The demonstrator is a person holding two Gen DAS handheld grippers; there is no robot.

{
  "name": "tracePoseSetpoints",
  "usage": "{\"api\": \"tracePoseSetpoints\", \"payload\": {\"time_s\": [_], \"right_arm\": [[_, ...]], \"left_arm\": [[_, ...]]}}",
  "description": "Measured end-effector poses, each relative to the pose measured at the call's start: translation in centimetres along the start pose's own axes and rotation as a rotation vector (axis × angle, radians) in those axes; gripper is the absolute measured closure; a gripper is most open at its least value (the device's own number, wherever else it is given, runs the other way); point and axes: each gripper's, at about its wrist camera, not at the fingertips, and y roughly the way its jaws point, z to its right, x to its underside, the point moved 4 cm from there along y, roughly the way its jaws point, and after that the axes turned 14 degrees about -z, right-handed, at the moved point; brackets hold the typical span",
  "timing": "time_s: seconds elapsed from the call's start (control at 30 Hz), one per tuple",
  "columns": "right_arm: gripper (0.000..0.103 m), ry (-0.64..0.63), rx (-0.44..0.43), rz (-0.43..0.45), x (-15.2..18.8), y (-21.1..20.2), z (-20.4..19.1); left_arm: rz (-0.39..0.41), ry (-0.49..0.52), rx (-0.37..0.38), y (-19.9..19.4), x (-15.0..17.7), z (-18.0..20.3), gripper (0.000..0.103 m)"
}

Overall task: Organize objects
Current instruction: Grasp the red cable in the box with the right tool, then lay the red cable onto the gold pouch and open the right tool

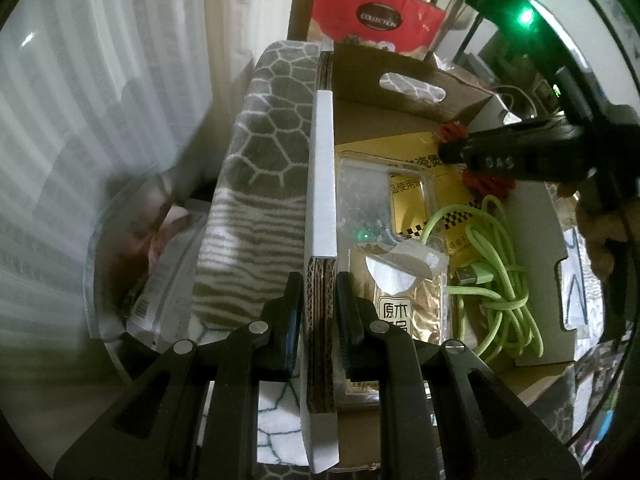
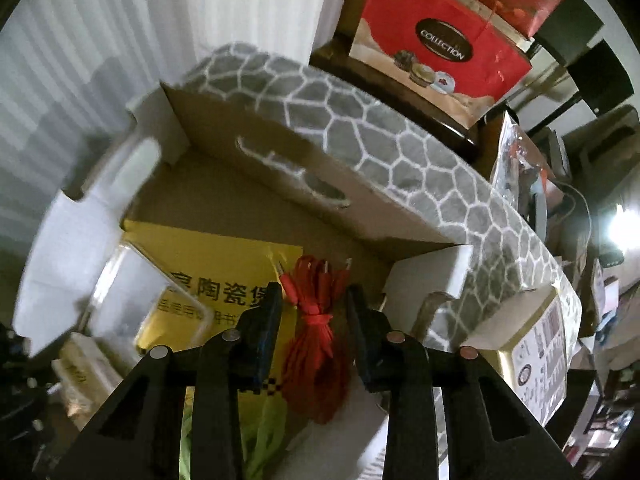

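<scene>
From my left hand's camera, my left tongs [image 1: 318,304] pinch the cardboard box wall [image 1: 320,200] tight, I think to keep the box still. The green cable [image 1: 496,280] lies inside, to their right.

From my right hand's camera, my right tongs [image 2: 312,312] hang over the box, not squeezing yet. The red wire bundle [image 2: 316,340] sits between their fingers, above the yellow packet [image 2: 208,272].
</scene>
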Motion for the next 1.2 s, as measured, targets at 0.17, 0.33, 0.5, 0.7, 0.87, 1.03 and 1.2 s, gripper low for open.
{"api": "tracePoseSetpoints", "payload": {"time_s": [0.17, 0.33, 0.5, 0.7, 0.87, 1.03, 1.2], "right_arm": [[0.079, -0.022, 0.000, 0.045, 0.4, -0.6, -0.3], [0.081, -0.075, -0.046, 0.133, 1.1, -3.8, -1.5], [0.084, -0.195, -0.118, 0.196, 1.6, -6.3, -5.1], [0.085, -0.302, -0.065, 0.203, 2.2, -6.3, -8.3], [0.084, -0.362, -0.110, 0.185, 2.7, -6.8, -9.4], [0.076, -0.418, -0.177, 0.097, 2.9, -5.7, -11.4], [0.069, -0.370, -0.250, 0.101, 2.8, -5.8, -10.7]], "left_arm": [[0.000, -0.001, 0.004, 0.0, 0.1, -0.1, 0.088], [0.000, 0.000, 0.003, 0.0, 0.1, 0.0, 0.088], [-0.010, -0.006, 0.007, 0.2, 0.1, -0.1, 0.088], [-0.014, -0.010, 0.013, 0.0, 0.2, 0.0, 0.088], [-0.013, -0.012, 0.013, 0.0, 0.2, 0.0, 0.088], [-0.013, -0.012, 0.014, 0.0, 0.2, 0.0, 0.088], [-0.012, -0.012, 0.015, 0.0, 0.1, 0.0, 0.088]]}}
